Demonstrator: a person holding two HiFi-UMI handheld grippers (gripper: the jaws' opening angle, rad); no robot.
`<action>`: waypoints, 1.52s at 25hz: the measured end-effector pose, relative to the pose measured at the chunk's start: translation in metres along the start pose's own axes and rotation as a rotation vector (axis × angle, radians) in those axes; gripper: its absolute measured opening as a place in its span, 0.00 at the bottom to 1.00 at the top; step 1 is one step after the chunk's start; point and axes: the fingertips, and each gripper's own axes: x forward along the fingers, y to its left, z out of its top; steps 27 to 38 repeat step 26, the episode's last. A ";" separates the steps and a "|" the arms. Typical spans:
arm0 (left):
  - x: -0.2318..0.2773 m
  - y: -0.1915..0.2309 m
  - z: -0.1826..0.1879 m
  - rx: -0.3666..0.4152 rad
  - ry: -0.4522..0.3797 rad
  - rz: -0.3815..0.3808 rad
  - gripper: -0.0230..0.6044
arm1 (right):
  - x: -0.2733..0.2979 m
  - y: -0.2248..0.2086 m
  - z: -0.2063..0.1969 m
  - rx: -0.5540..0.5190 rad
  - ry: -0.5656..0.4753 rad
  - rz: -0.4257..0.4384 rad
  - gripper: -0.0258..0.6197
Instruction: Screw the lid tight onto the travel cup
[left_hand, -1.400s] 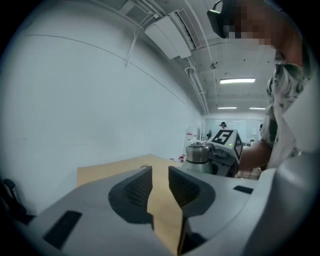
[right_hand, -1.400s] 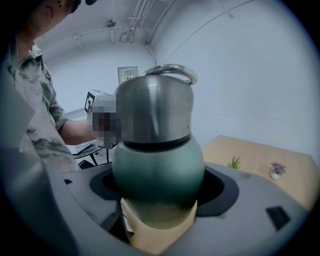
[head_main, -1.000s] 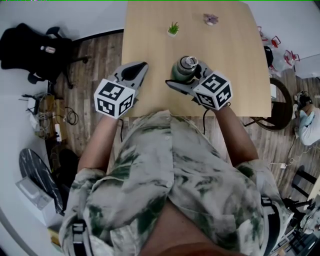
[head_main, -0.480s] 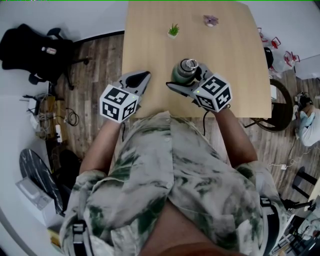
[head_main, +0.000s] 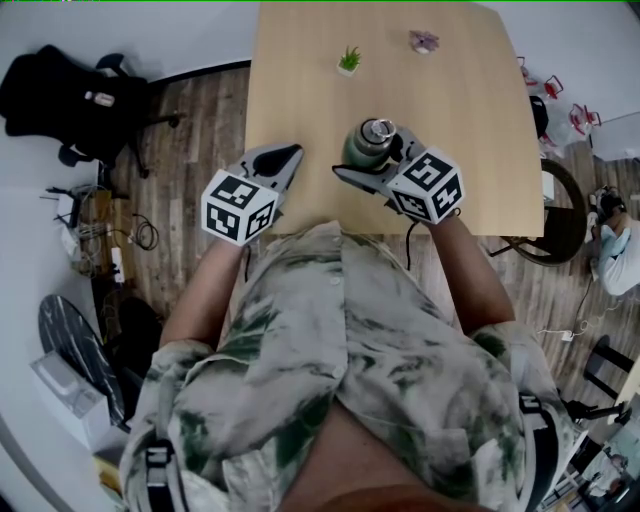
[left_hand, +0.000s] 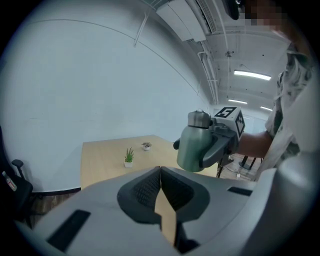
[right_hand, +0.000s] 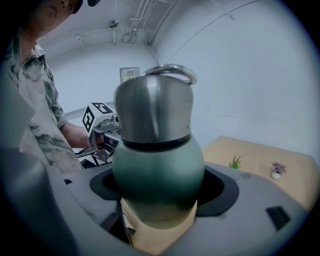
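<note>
Travel cup (head_main: 366, 146) is green with a steel lid (head_main: 377, 127) sitting on its neck. It stands upright near the front edge of the surface (head_main: 300, 80), long axis vertical, lid and loop handle pointing up. Can't tell if the base touches the wood.

The right tool (head_main: 372, 156) clamps the cup's round body, one jaw on each side. In the right gripper view the cup (right_hand: 157, 170) fills the gap between the jaws and the lid (right_hand: 152, 107) rises above them. The right forearm comes straight out from the patterned shirt, with the tool angled slightly down.

The left tool (head_main: 288, 152) hovers at the surface's near left side, apart from the cup and aimed slightly down. Its jaws are pressed together with nothing between them, as the left gripper view (left_hand: 161, 172) shows. That view has the cup (left_hand: 192, 147) off to the right. The left elbow is bent, forearm in close to the body.

At the far end of the surface are a small potted plant (head_main: 348, 60) and a purple-topped pot (head_main: 422, 40), well apart from the cup.
</note>
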 end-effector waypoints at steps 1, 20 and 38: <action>0.000 0.000 0.000 0.000 0.000 0.001 0.08 | 0.001 0.000 0.000 -0.001 0.002 0.000 0.67; 0.005 0.001 -0.003 -0.003 0.008 0.004 0.08 | 0.002 -0.005 0.000 -0.015 0.007 -0.007 0.67; 0.005 0.001 -0.007 -0.004 0.012 0.004 0.08 | 0.004 -0.005 -0.004 -0.014 0.007 -0.006 0.67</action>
